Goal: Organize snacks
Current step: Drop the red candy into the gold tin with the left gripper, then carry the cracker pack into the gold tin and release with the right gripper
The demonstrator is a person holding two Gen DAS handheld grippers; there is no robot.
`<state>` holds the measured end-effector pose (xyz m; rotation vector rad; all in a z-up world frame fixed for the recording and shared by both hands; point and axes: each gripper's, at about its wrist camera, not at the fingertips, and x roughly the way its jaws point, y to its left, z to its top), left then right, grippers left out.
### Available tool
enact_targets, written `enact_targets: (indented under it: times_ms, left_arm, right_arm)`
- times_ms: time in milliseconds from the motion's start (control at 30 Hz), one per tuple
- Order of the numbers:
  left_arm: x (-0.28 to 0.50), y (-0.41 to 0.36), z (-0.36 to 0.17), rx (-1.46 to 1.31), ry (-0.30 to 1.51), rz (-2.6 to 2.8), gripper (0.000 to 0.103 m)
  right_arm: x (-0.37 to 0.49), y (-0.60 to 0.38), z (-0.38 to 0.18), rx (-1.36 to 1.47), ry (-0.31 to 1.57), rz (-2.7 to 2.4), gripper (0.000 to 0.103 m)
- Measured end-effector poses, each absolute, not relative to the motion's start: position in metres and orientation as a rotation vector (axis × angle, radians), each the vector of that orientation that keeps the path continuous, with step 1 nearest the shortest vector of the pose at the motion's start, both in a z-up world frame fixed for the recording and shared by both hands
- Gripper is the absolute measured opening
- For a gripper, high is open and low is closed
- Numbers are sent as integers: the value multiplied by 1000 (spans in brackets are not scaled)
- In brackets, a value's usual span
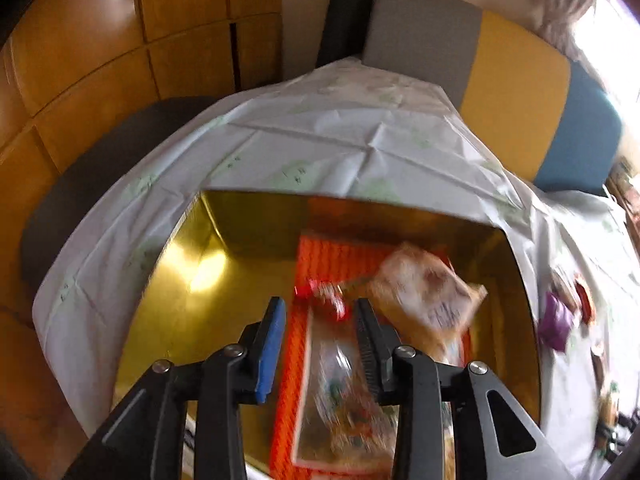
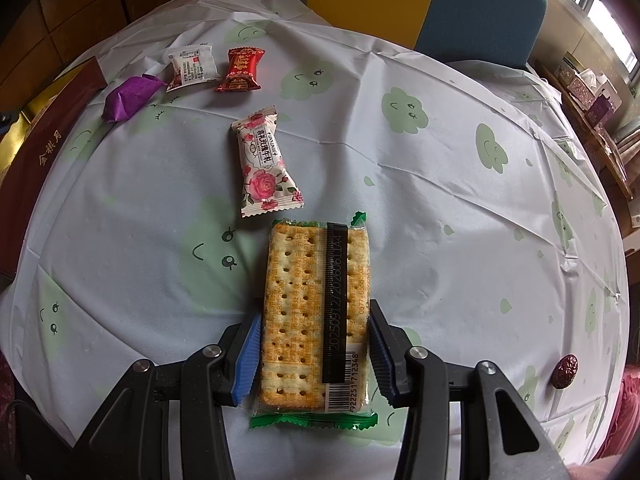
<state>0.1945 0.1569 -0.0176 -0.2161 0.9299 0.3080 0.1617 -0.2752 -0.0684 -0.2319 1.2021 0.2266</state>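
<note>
From the left wrist view, the left gripper (image 1: 320, 312) hangs over an open gold box (image 1: 180, 300) that sits on the cloth-covered table (image 1: 320, 136). Its 2 fingers stand apart with nothing between them. Inside the box lies an orange mat (image 1: 336, 256), and on it rest a small red candy (image 1: 326, 294), a beige snack packet (image 1: 430, 294) tilted toward the right wall, and a clear-wrapped packet (image 1: 340, 400) directly under the fingers. Everything in the box is blurred, so labels cannot be read. Past the box's right wall, a purple candy (image 1: 554, 326) lies on the cloth.

From the right wrist view, the right gripper (image 2: 316, 328) straddles a cracker packet (image 2: 304, 312) with green ends, lying flat on the cloth. The fingers sit just beside its 2 long edges; I cannot tell whether they are pressing it. Ahead lies a rose-print candy (image 2: 266, 164), and farther off a red candy (image 2: 241, 69), a white candy (image 2: 192, 66) and a purple candy (image 2: 128, 96) in a loose row. The dark red box wall (image 2: 52, 128) shows at the left edge. A dried red date (image 2: 565, 371) sits alone at the right, well apart from the rest.
</note>
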Motion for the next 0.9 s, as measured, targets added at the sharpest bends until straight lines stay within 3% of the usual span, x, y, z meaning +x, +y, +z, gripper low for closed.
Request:
enact_targets:
  times_ms: [900]
  left_arm:
    - [70, 79, -1, -188, 851, 233, 37]
  right_arm:
    - [157, -272, -67, -246, 1189, 212, 48]
